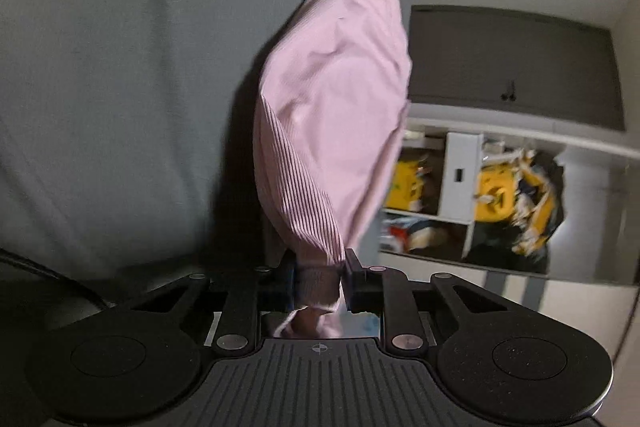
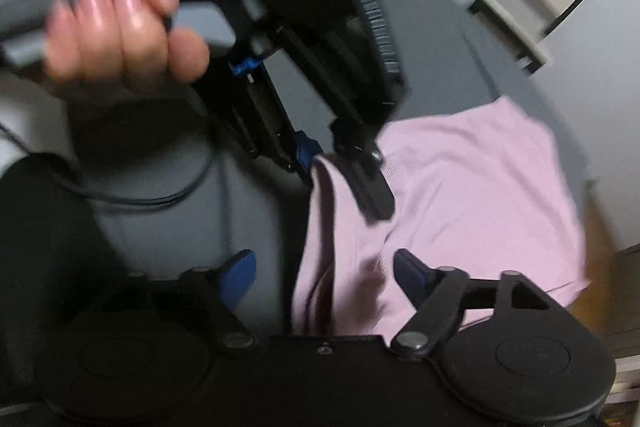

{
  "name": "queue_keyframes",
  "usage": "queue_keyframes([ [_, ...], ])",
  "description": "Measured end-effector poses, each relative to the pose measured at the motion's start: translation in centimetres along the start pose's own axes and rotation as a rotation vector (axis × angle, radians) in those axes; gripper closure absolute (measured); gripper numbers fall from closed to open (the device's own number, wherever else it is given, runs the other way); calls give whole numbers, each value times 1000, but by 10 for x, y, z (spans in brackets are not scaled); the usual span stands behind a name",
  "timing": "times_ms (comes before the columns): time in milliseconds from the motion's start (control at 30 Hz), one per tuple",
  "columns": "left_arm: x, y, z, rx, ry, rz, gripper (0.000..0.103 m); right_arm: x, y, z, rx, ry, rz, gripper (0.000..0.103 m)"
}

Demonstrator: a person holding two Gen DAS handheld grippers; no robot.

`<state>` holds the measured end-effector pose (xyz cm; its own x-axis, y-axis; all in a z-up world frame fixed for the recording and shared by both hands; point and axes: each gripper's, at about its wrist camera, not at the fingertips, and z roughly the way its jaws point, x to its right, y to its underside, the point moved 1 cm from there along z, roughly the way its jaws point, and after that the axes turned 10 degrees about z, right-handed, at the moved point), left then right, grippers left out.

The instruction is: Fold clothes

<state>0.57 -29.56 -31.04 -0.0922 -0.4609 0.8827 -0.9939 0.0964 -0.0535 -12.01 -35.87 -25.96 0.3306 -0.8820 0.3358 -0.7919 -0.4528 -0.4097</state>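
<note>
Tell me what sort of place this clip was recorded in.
Probably a room in a home: a pink garment lies on a grey cloth-covered surface, and open shelves crammed with yellow packages stand behind.

Pink ribbed garment (image 1: 332, 99), a fine-striped knit, shown partly lifted. In the left wrist view, one bunched end is seen pinched low in the frame, with the cloth stretched away as a taut, puffed fold. In the right wrist view, the remainder (image 2: 472, 195) is spread over a dark grey surface (image 2: 440, 39), with one edge raised from that surface and creased into lengthwise folds.
</note>
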Motion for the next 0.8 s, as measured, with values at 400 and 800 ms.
queue_keyframes([
  [400,4,-9,-26,39,35,-27,81,-6,18,35,-112,305,-139,70],
  [800,-32,7,-44,45,15,-69,66,-12,19,14,-51,291,-162,86],
])
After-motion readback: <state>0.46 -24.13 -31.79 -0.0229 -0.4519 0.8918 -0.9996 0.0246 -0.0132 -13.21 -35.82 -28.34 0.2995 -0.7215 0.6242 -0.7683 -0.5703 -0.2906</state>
